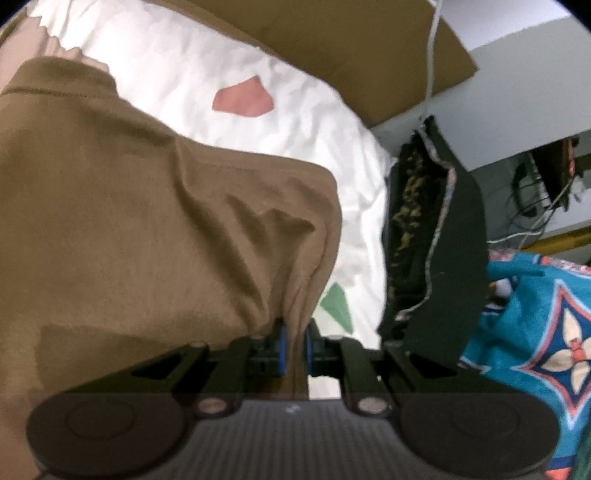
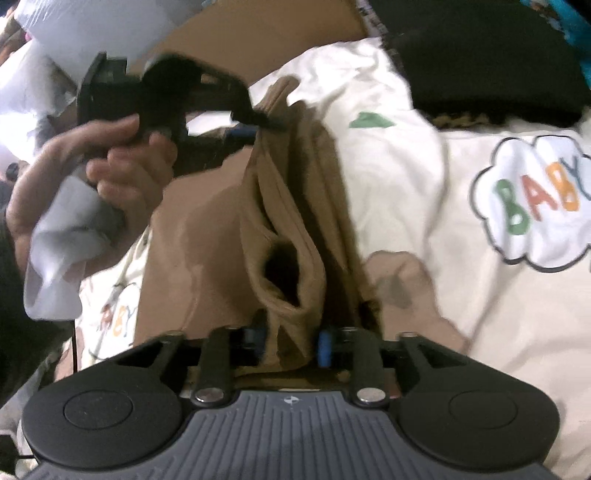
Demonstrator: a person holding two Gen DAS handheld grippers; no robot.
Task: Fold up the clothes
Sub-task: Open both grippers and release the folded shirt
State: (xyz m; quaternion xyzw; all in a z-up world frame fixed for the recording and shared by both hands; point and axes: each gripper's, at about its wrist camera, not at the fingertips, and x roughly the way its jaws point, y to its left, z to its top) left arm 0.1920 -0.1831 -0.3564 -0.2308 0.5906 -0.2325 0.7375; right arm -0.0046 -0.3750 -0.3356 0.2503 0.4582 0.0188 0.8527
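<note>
A brown garment [image 1: 147,206] covers the left half of the left wrist view, draped over the white printed bedsheet [image 1: 229,66]. My left gripper [image 1: 293,345] is shut on a bunched edge of it, blue pads [image 1: 282,343] pressed against the cloth. In the right wrist view the same garment [image 2: 288,206] runs as a folded ridge from the left gripper [image 2: 258,123], held by a hand [image 2: 122,166], down to my right gripper [image 2: 291,345]. The right jaws stand apart, with a loose fold of the cloth lying between the blue pads [image 2: 324,347].
A stack of black folded clothes [image 1: 443,240] lies at the sheet's right edge, next to a teal patterned fabric [image 1: 535,332]. A brown cardboard sheet [image 1: 332,33] stands behind the bed. A "BABY" cloud print [image 2: 532,203] marks the sheet to the right.
</note>
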